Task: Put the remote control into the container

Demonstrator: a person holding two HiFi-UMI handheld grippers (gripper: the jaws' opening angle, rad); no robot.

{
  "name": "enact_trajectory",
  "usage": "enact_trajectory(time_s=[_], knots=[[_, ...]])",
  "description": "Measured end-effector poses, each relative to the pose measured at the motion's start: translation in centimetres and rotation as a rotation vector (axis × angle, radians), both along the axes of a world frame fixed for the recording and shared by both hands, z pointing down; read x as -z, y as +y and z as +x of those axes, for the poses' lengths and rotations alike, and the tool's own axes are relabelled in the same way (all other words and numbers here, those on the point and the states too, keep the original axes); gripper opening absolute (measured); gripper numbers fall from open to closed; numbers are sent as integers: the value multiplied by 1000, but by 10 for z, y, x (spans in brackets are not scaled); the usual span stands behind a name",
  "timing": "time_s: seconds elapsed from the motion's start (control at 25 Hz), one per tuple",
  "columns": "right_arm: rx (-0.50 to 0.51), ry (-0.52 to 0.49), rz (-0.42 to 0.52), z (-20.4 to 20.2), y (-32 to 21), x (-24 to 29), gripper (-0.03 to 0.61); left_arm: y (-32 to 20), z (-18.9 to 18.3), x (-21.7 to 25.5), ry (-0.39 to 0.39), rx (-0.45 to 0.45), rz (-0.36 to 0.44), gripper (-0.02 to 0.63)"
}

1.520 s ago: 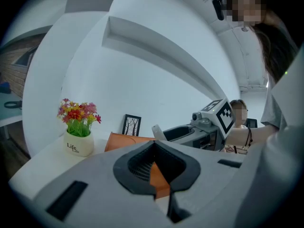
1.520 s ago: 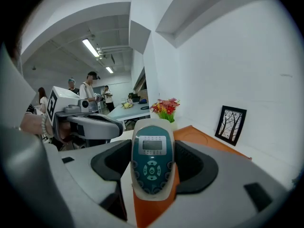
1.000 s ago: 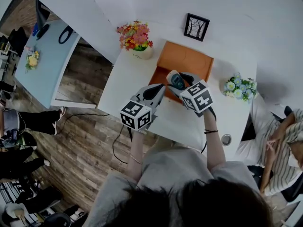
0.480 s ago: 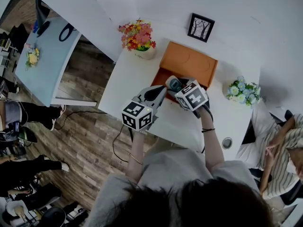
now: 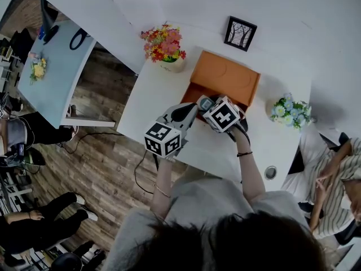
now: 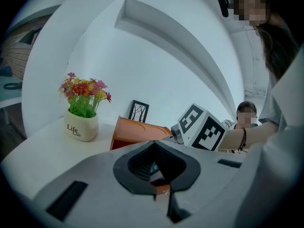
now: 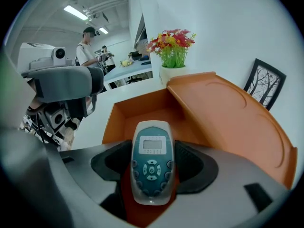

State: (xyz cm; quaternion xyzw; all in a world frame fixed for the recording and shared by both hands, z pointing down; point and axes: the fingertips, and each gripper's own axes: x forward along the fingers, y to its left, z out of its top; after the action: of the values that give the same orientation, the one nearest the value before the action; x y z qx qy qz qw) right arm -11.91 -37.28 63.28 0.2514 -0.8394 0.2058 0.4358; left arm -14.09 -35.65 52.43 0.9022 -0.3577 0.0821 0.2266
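The white bench [image 5: 152, 100] carried everything, set into a white-walled corner. Toward its back stood the orange box-shaped container [image 7: 156, 110], open, with its lid [image 5: 225, 75] tipped back toward the wall.

You held both grippers over the bench at the container's front side, just beside each other. The fingers of your left gripper [image 6: 159, 175] were drawn together with nothing between them. The fingers of your right gripper [image 7: 153, 172] were closed on the two long sides of the pale grey, teal-faced remote control [image 7: 151, 158].

A white pot of red and yellow flowers [image 6: 81, 122] stood left of the container, and a bunch of blue and white flowers [image 5: 289, 107] stood to its right. A small black-framed picture [image 5: 240, 33] leaned at the wall behind the lid.

The remote control lay lengthwise in your grip, face up. Its display end pointed into the open container, reaching over the front edge. Its face showed a small grey display at the far end. Below that sat a round cluster of buttons, ringed by smaller round ones.
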Motion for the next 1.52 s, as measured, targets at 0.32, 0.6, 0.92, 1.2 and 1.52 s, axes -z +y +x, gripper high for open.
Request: enact_trajectory(time_s=[0.32, 0.6, 0.92, 1.2, 1.52], knots=[[10, 33, -33, 2, 2, -7, 284, 0, -5, -1, 0, 23, -2, 3], [6, -24, -47, -2, 4, -4, 283, 1, -4, 1, 0, 19, 3, 3], [-34, -44, -6, 1, -1, 3, 283, 4, -4, 3, -1, 17, 11, 3], [-70, -120, 44, 3, -4, 25, 267, 7, -4, 8, 0, 20, 24, 3], [-112, -238, 125, 3, -3, 61, 167, 12, 2, 17, 4, 12, 46, 3]])
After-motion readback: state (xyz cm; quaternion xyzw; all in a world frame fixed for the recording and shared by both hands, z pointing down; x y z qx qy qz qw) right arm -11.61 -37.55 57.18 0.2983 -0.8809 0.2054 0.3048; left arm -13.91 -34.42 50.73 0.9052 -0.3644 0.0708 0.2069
